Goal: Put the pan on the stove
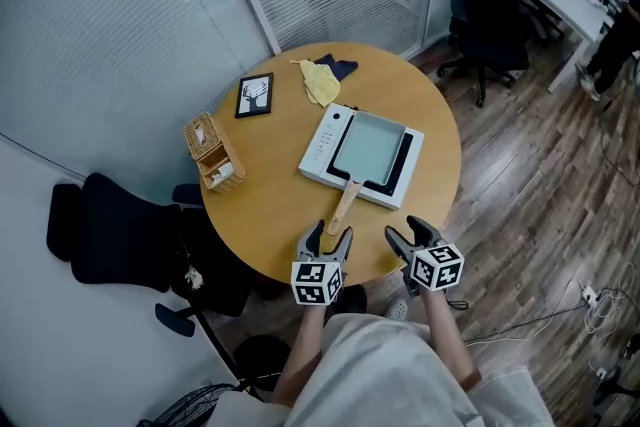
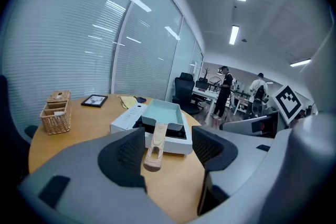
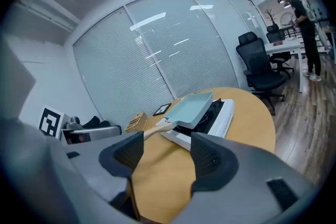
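Pan [image 1: 369, 148] sits on stove [image 1: 325, 143], mid-table [image 1: 270, 205]; placement looks done. Handle [image 1: 345, 204] is pan's long axis and runs toward near edge, ending just ahead of left gripper [image 1: 329, 235], in line with its gap, untouched. Right gripper [image 1: 406, 233] lies farther off to side. Both grippers' jaws apart, empty. Count: one pan, one stove, one basket [image 1: 212, 153], one picture frame [image 1: 255, 95], two cloths – yellow cloth [image 1: 321, 83], dark cloth [image 1: 340, 67].
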Action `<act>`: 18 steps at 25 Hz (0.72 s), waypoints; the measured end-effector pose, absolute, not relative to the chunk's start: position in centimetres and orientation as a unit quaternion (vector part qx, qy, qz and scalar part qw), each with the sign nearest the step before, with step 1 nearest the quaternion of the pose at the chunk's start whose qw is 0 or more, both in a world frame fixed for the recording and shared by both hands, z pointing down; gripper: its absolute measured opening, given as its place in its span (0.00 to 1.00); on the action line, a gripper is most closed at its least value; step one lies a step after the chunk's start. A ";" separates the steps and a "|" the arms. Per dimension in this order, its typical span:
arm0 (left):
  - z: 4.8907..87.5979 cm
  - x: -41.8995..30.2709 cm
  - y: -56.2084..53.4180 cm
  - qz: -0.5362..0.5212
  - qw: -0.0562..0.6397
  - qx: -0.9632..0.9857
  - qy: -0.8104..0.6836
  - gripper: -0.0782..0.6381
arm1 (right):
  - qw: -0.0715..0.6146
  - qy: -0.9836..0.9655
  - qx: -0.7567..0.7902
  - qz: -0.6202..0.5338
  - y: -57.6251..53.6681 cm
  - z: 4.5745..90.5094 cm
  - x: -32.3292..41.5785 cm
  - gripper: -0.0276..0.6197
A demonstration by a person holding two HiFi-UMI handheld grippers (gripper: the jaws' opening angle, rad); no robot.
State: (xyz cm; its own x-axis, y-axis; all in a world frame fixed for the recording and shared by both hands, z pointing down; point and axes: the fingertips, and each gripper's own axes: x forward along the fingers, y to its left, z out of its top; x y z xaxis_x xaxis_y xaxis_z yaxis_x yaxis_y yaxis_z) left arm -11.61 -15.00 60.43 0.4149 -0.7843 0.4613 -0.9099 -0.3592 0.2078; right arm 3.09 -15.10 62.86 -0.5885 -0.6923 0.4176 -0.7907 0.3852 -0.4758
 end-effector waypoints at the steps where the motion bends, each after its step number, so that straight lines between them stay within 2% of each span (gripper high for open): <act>1: 60.0 -11.5 -14.7 0.139 0.210 0.811 -0.528 0.50 | 0.077 -0.830 0.446 0.326 -14.8 62.8 3.2 0.48; 8: 58.7 -10.2 -12.5 0.139 0.182 0.812 -0.537 0.51 | 0.068 -0.836 0.437 0.325 -13.5 62.5 3.9 0.42; 11: 58.7 -9.8 -12.0 0.145 0.174 0.810 -0.541 0.50 | 0.063 -0.838 0.440 0.318 -13.5 62.1 4.4 0.37; 13: 58.5 -9.7 -12.0 0.142 0.171 0.808 -0.545 0.50 | 0.052 -0.834 0.443 0.325 -13.5 62.0 4.7 0.28; 18: 57.5 -10.0 -11.9 0.134 0.160 0.806 -0.554 0.37 | 0.047 -0.830 0.447 0.329 -13.4 62.0 5.1 0.19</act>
